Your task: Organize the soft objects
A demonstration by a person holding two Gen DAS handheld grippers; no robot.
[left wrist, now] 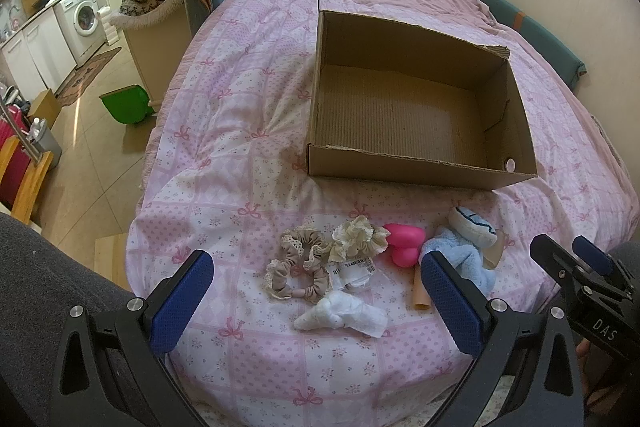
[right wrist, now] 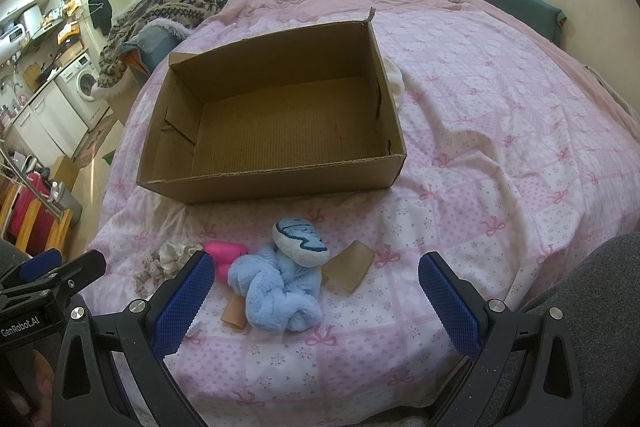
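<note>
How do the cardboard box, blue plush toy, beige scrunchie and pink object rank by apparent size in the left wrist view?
1. cardboard box
2. blue plush toy, partly hidden by a finger
3. beige scrunchie, near the toy's size
4. pink object

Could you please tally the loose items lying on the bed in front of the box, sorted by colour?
Beige or cream scrunchies: 2
White cloth: 1
Pink item: 1
Blue plush: 1
Tan pieces: 2
Total: 7
</note>
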